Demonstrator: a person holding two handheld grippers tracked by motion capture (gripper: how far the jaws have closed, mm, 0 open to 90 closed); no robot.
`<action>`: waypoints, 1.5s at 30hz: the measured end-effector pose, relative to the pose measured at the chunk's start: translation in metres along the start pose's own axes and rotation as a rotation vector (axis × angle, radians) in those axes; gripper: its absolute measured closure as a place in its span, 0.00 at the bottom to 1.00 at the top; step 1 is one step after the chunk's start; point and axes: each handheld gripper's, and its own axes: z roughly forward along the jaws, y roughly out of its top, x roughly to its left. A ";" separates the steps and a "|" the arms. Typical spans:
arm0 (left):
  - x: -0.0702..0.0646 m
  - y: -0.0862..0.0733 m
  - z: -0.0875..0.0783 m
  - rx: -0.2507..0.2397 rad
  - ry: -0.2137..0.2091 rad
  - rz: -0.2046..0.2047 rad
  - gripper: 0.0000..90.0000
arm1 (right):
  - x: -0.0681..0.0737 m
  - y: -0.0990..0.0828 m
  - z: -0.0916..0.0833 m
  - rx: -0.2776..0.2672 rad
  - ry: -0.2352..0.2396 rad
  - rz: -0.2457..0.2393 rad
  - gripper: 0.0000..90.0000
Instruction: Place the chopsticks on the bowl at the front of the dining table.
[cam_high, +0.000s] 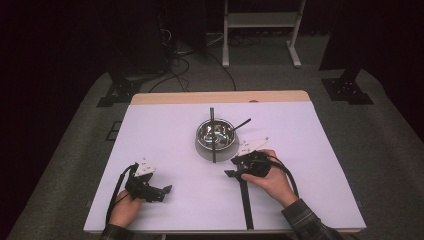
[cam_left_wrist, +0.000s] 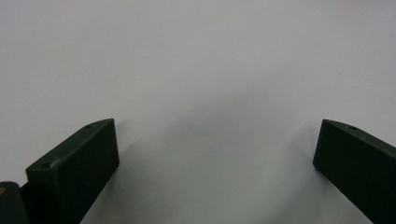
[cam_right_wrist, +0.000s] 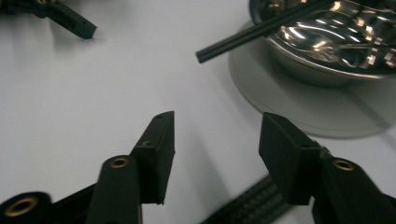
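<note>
Lying on the white table (cam_high: 165, 145) near its front edge, a long black strip (cam_high: 246, 202) is running with its long axis from front to back, one end almost reaching the front edge and the other pointing toward the bowl (cam_high: 216, 133) at the middle of the table. The right gripper (cam_high: 235, 169) is hovering over the far end of this strip, with nothing clamped between its jaws; in the right gripper view the jaws are standing partly apart, with bare table between them and the ribbed strip (cam_right_wrist: 250, 203) passing just below and beside them. No earlier moment is available for comparison, so only that half-open stance can be told.

A second black strip (cam_high: 213, 134) is resting across the shiny metal bowl, its long axis also running front to back, overhanging the rim at both ends; its near end is pointing toward the front edge. A thinner dark stick (cam_high: 240, 124) is leaning out of the bowl toward the right back corner. The bowl is sitting on a grey round mat (cam_high: 202, 150).

The left gripper (cam_high: 167, 189) is resting near the front left corner, its jaws standing wide apart over bare table, holding nothing.
</note>
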 end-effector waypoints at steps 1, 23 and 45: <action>0.000 0.000 0.000 0.000 0.000 0.000 0.00 | -0.001 -0.001 -0.002 0.000 -0.008 0.006 0.45; 0.000 0.000 0.000 -0.001 0.000 0.000 0.00 | -0.015 -0.042 -0.058 -0.023 -0.101 0.093 0.20; 0.000 0.000 0.000 -0.001 0.000 0.000 0.00 | -0.020 -0.091 -0.093 -0.034 -0.173 0.184 0.22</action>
